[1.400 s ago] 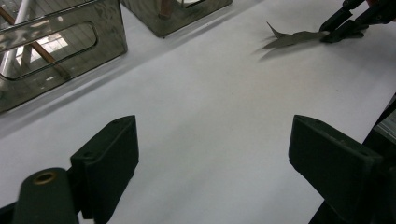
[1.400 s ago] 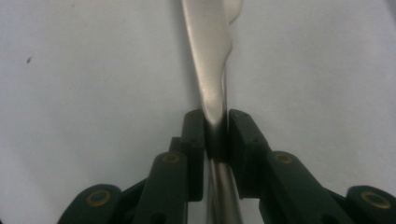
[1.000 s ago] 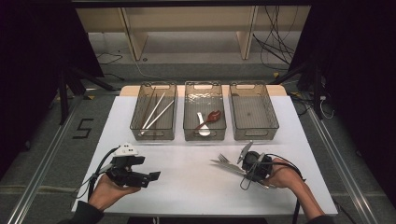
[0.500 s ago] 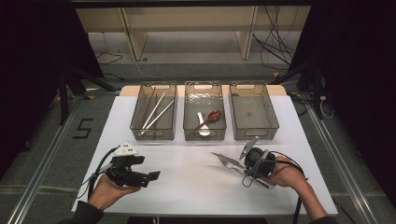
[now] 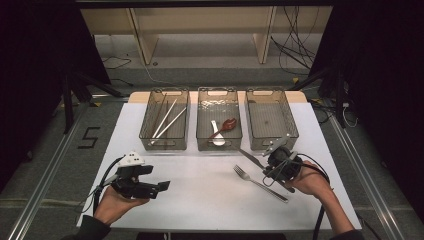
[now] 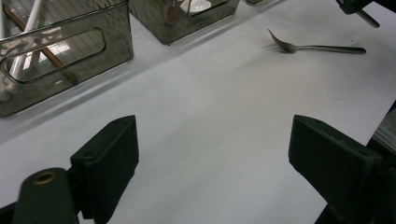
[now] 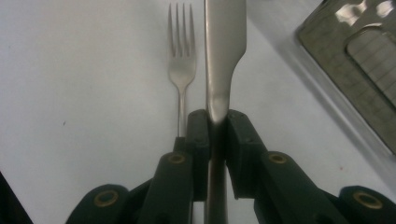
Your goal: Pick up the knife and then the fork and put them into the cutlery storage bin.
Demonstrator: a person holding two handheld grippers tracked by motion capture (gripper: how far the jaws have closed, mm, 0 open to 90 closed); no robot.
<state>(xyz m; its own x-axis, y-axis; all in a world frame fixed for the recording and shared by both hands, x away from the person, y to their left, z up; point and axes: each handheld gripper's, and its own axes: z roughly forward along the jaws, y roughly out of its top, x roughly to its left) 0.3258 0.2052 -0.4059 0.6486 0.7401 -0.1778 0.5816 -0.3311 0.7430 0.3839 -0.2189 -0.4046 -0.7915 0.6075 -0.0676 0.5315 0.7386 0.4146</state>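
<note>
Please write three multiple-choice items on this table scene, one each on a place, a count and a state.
1. Where does the fork lie?
A. in the middle bin
B. on the white table, in front of the bins
C. in the left tongs

2. How many clear bins stand in the row at the back of the table?
A. two
B. three
C. four

3. What is the state of the right tongs?
A. shut on the knife
B. open above the fork
C. shut on nothing

Answers: 1 B, the fork rests flat on the bare tabletop; 2 B, the high view shows three bins side by side; 3 A, the right gripper view shows both pads pressing the knife.
</note>
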